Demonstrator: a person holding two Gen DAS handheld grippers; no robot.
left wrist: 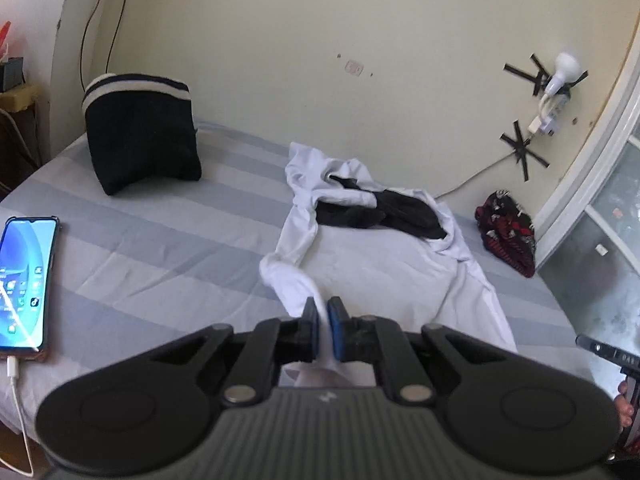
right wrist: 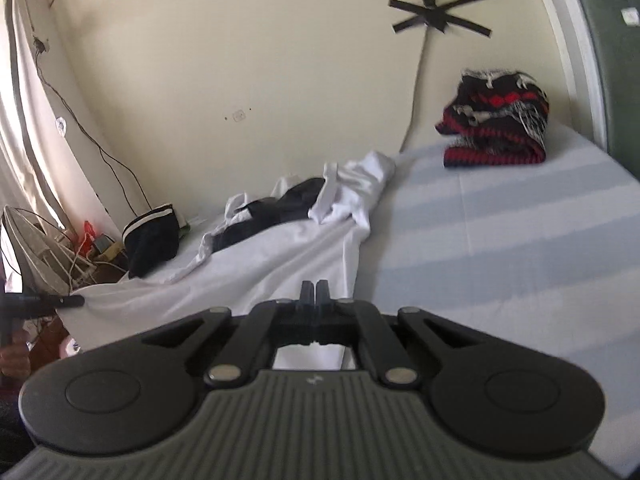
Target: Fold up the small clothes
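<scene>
A white garment [left wrist: 304, 216] lies spread and rumpled on the striped bed, with a black garment [left wrist: 384, 212] on top of it near the wall. My left gripper [left wrist: 324, 320] is shut on a near edge of the white garment. In the right wrist view the white garment [right wrist: 280, 252] stretches from the wall toward me, the black garment [right wrist: 276, 208] on it. My right gripper [right wrist: 315, 294] is shut on the white garment's near edge.
A phone [left wrist: 24, 284] on a white cable lies at the bed's left edge. A black cushion with white stripes [left wrist: 140, 132] stands at the back left. A folded red and black knit [right wrist: 496, 120] sits at the back right. The bed [left wrist: 160, 240] meets the wall behind.
</scene>
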